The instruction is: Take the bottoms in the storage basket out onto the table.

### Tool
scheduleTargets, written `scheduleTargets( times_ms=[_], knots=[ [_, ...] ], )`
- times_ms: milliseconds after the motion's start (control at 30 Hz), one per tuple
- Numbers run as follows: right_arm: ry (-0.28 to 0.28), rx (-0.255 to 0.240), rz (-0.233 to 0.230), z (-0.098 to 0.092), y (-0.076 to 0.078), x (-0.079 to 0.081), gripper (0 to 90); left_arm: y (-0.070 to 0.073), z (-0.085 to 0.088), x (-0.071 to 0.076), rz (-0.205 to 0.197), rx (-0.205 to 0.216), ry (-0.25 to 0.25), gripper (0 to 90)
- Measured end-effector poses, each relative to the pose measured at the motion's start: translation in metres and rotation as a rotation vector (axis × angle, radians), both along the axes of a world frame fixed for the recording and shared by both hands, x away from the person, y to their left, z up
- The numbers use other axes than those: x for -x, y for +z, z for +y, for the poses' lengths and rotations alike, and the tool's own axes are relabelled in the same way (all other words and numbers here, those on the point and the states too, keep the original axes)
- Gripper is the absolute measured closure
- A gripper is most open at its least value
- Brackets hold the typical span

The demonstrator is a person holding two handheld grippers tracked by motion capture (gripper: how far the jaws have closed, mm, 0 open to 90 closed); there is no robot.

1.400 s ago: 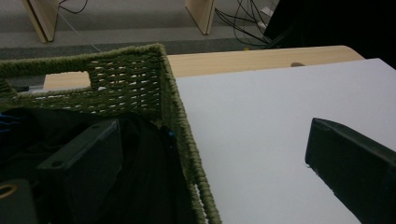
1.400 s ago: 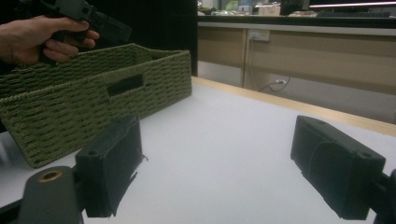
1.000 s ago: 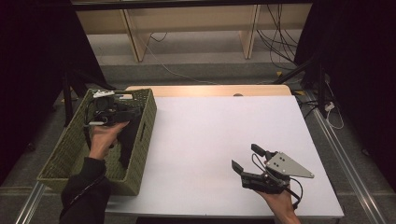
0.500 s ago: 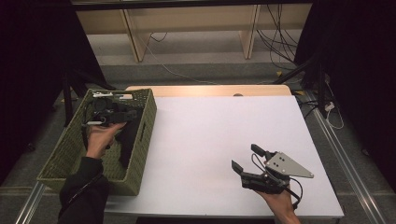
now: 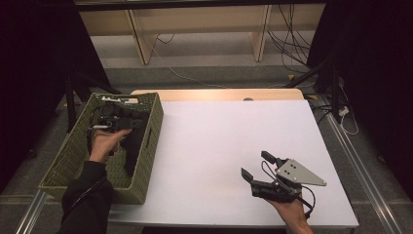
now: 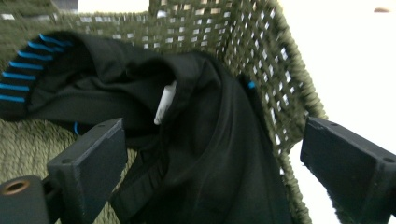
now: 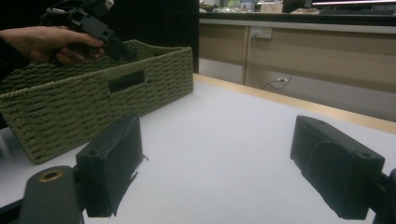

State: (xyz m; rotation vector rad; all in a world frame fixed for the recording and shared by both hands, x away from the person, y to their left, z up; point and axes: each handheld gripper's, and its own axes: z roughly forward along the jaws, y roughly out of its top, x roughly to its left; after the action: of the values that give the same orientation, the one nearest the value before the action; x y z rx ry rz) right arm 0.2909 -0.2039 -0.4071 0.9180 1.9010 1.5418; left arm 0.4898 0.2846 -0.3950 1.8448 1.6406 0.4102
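Left tongs (image 5: 127, 122) wide apart over the green basket (image 5: 146, 161) at the table's (image 5: 219, 146) left edge, above black clothing (image 6: 201, 154) inside. Right tongs (image 5: 254, 165) wide, empty, near the front right corner.

Black garment (image 6: 201, 154) partly below frame edge

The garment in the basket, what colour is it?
Black garment with blue stripes at one edge, clearest in the left gripper view.
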Motion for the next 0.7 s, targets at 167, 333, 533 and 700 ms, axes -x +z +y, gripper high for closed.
scheduleTargets(
  times_ms=[167, 333, 533, 700],
  knots=[
    [0.003, -0.001, -0.003, 0.000, 0.000, 0.000, 17.7, -0.009, -0.002, -0.004, 0.064, -0.003, -0.015, 7.6],
    [0.005, -0.002, -0.001, 0.001, -0.001, -0.001, 17.7, -0.016, -0.005, -0.006, 0.107, -0.004, -0.027, 7.8],
    [0.004, -0.002, 0.000, 0.001, -0.001, -0.001, 17.7, -0.021, -0.006, -0.008, 0.137, -0.009, -0.039, 7.8],
    [0.004, -0.004, -0.002, 0.001, -0.001, -0.001, 17.7, -0.028, -0.007, -0.009, 0.176, -0.017, -0.049, 7.8]
  ],
)
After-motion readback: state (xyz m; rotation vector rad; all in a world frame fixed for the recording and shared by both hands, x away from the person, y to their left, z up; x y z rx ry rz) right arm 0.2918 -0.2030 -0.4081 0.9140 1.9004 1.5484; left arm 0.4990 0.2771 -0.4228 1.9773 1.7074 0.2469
